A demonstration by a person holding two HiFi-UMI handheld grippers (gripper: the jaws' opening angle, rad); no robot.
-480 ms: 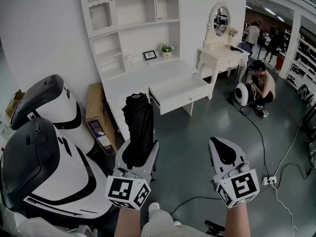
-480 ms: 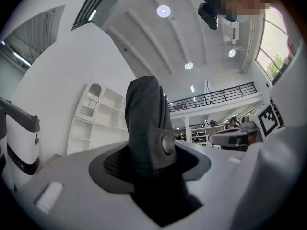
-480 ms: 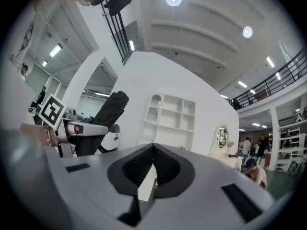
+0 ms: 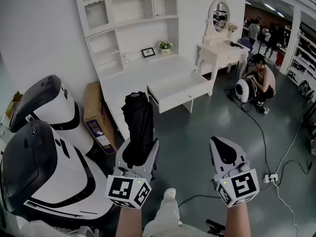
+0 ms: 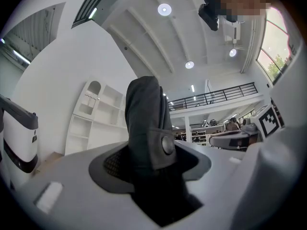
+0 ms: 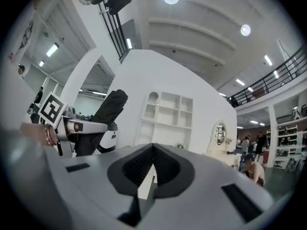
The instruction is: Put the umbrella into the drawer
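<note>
A black folded umbrella (image 4: 137, 122) stands upright between the jaws of my left gripper (image 4: 142, 146), which is shut on its lower part. In the left gripper view the umbrella (image 5: 146, 123) fills the space between the dark pads, its strap and snap button facing the camera. My right gripper (image 4: 226, 154) is held level beside it, shut with nothing in it; its pads meet at the tip (image 6: 152, 150). Ahead, the white desk's drawer (image 4: 183, 104) is pulled open and looks bare inside. The right gripper view shows the umbrella (image 6: 109, 108) at the left.
Two large white-and-black shells (image 4: 47, 157) fill the left side, with a cardboard box (image 4: 96, 117) leaning by the desk. A vanity table (image 4: 223, 56) stands at the right. A person (image 4: 261, 85) crouches there. Cables and a power strip (image 4: 270, 179) lie on the grey floor.
A trouser leg and shoe have swung forward at the bottom middle of the head view. Both grippers keep their pose, the umbrella still in the left one.
</note>
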